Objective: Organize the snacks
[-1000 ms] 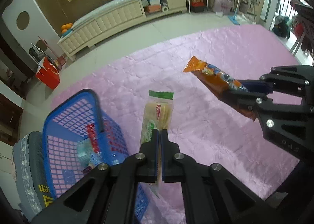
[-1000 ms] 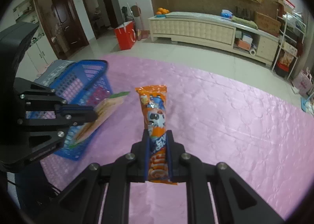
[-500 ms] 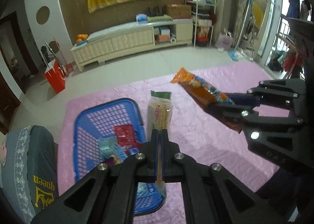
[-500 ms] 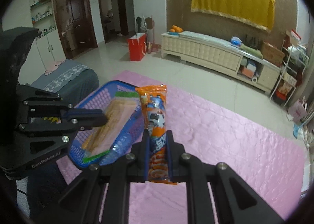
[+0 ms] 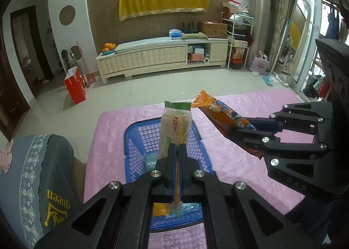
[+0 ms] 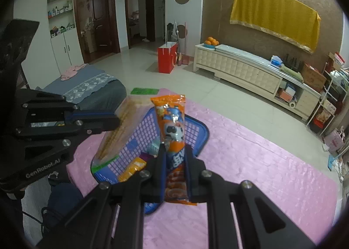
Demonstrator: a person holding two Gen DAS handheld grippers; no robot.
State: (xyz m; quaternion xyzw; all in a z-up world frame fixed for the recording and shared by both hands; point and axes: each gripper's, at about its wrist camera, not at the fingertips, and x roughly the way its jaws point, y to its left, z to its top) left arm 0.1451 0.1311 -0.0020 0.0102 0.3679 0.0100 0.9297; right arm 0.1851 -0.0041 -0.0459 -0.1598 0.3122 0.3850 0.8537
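My left gripper (image 5: pixel 177 147) is shut on a clear packet of pale biscuits with green ends (image 5: pixel 175 126), held up over the blue mesh basket (image 5: pixel 139 137). My right gripper (image 6: pixel 174 148) is shut on a long orange snack packet (image 6: pixel 172 126), also raised above the basket (image 6: pixel 196 135). In the left wrist view the right gripper (image 5: pixel 250 134) comes in from the right with the orange packet (image 5: pixel 220 113) pointing left. In the right wrist view the left gripper (image 6: pixel 113 121) holds the biscuit packet (image 6: pixel 117 137) at the left. Several small packets (image 6: pixel 133 168) lie in the basket.
The basket stands on a pink quilted mat (image 5: pixel 235 161) on a tiled floor. A grey cushion with yellow lettering (image 5: pixel 43 179) lies left of the mat. A cream sideboard (image 5: pixel 161 57) and a red paper bag (image 5: pixel 74 87) stand against the far wall.
Both grippers have risen and swung left with their packets, from over the open mat to above the basket. Both grips are unchanged.
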